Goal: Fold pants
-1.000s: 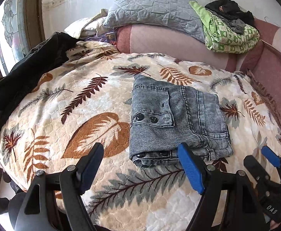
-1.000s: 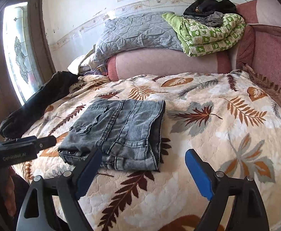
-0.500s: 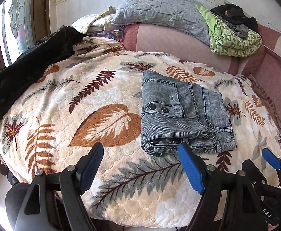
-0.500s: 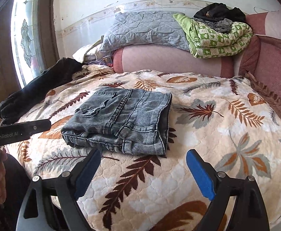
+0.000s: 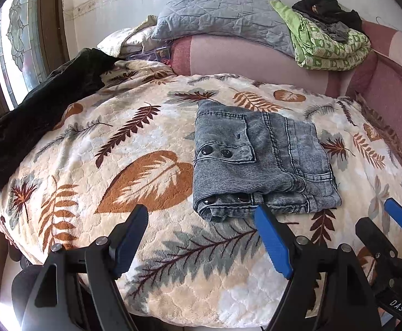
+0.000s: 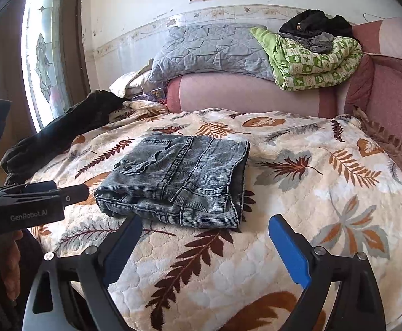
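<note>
One broad bed, spread with a cream leaf-print blanket (image 5: 151,115), carries everything we see. Along its far edge a pink bolster (image 6: 250,93) bears a grey quilted pillow (image 6: 209,49) and a folded green blanket (image 6: 316,60). A black garment (image 5: 41,110) drapes over the left edge. The grey denim pants (image 5: 259,160) lie folded into a compact rectangle near the middle of the bed, closer to its near edge. Our left gripper (image 5: 201,237) hangs over the near edge, its jaws wide apart and holding nothing, just short of the pants. Our right gripper (image 6: 205,244) hangs beside it, its jaws likewise wide and empty, apart from the pants.
</note>
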